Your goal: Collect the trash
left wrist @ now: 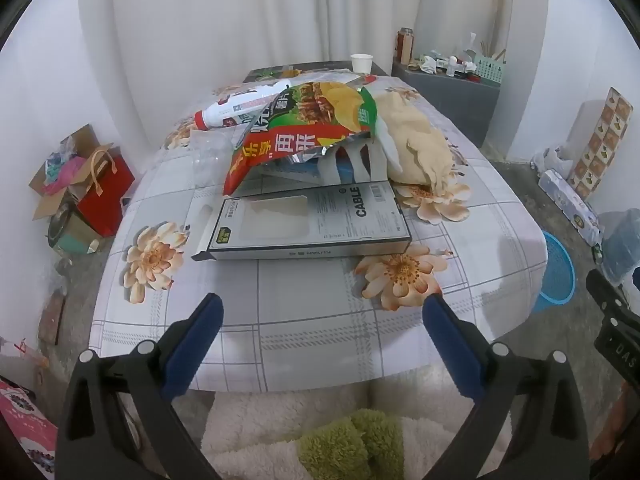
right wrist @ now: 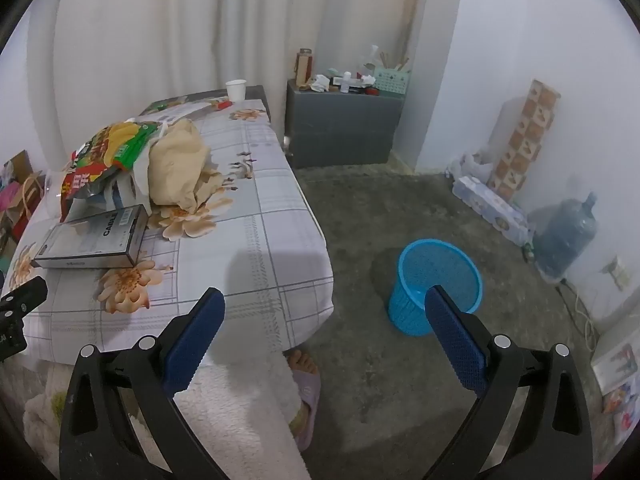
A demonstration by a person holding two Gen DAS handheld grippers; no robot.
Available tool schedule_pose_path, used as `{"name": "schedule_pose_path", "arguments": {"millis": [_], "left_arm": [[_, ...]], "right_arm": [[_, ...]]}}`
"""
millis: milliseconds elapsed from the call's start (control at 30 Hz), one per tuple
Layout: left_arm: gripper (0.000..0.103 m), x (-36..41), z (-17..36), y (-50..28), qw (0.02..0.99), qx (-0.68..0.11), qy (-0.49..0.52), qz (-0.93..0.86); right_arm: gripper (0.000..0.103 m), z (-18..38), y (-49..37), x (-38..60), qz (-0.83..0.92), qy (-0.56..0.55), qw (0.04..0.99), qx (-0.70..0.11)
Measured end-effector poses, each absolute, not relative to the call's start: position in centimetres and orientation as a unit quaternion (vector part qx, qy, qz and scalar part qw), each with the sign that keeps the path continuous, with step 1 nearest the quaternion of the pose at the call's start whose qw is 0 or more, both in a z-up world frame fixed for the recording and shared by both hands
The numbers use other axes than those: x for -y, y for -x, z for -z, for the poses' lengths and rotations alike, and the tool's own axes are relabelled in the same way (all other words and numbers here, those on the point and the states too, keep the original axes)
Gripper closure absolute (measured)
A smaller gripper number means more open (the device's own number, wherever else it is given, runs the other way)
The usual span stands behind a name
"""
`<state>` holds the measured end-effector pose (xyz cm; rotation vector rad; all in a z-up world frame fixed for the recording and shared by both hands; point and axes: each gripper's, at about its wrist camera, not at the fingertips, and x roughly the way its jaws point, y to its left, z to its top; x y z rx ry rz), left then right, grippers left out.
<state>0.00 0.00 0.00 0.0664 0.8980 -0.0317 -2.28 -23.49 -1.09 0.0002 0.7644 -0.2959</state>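
A low table (left wrist: 320,312) under a floral checked cloth carries a heap of trash. Nearest lies a flat grey cable box (left wrist: 308,220) (right wrist: 92,236). Behind it sag a red and green crisp bag (left wrist: 304,128) (right wrist: 104,148), a white bottle with a red cap (left wrist: 236,110) on its side, crumpled beige paper (left wrist: 416,148) (right wrist: 180,168) and clear plastic (left wrist: 208,156). A white paper cup (left wrist: 361,63) (right wrist: 235,90) stands at the far end. My left gripper (left wrist: 322,314) hangs open over the near table edge, empty. My right gripper (right wrist: 324,308) is open and empty over the table corner, beside a blue mesh bin (right wrist: 438,284) (left wrist: 556,276) on the floor.
A grey cabinet (right wrist: 340,128) with clutter stands in the far corner. A water jug (right wrist: 568,236) and a patterned box (right wrist: 524,136) line the right wall. Bags and cartons (left wrist: 80,188) sit left of the table. A person's fleece-clad legs and slippered foot (right wrist: 306,396) are near the table.
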Motion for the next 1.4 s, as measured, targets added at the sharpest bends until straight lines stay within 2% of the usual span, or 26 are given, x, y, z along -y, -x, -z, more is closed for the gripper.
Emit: {"name": "schedule_pose_path", "arguments": {"millis": [1400], "left_arm": [[0.005,-0.87,0.18,-0.30,0.897,-0.441,-0.024,0.003]], "right_arm": [[0.008,0.76,2.49,22.96,0.143,0.000,0.918,-0.370]]}}
